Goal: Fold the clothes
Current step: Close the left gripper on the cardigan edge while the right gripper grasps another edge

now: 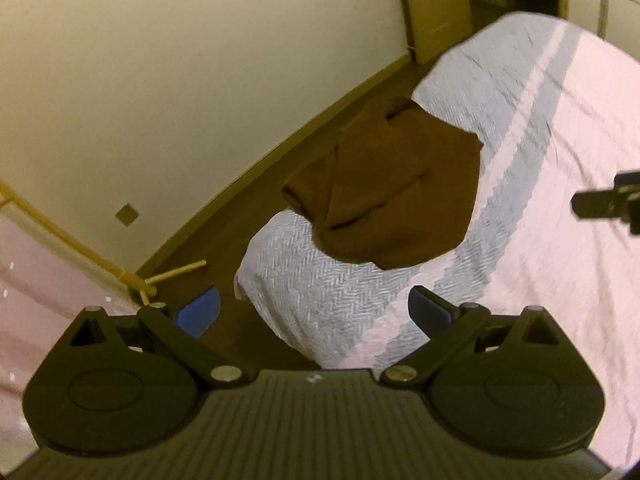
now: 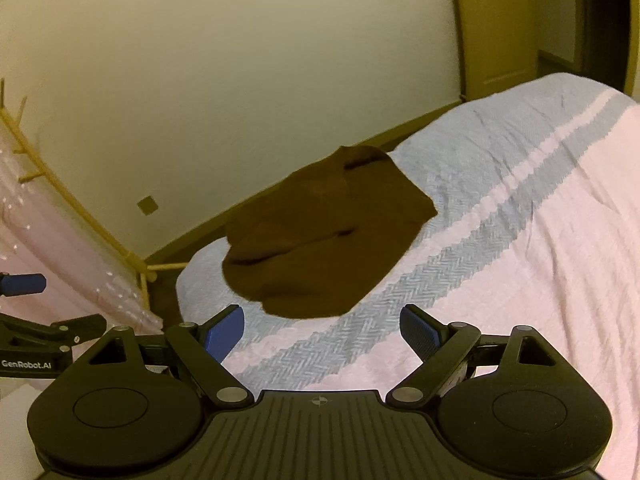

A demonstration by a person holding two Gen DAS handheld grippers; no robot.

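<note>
We are holding both tools above a bed (image 2: 540, 240), looking down at a brown garment (image 2: 320, 240) that is lying near the bed's edge, on the grey-blue herringbone band of a pink bedspread (image 1: 560, 260). The left tool (image 1: 312, 312) is hanging with its blue-padded fingers spread wide and nothing between them; the right tool (image 2: 320, 332) is doing the same, fingers apart and empty, and each is peeking into the edge of the other's view. The garment is sitting in a compact, layered heap – we are seeing overlapping panels and creased edges, with one corner drooping past the mattress toward the dark floor (image 1: 224, 216). That shape is fitting two readings: a piece already doubled over and set down, or one dropped loosely and awaiting smoothing; the blur is keeping us from settling which. We are judging that the tools are hovering back and high so that the whole cloth is staying in sight of both cameras. A wooden rack (image 2: 72, 200) is leaning by the cream wall (image 2: 200, 80) to the left. The only legible writing is appearing on the left tool's body in the right-wrist view – "GenRobot.AI" (image 2: 26, 364) in white letters.
</note>
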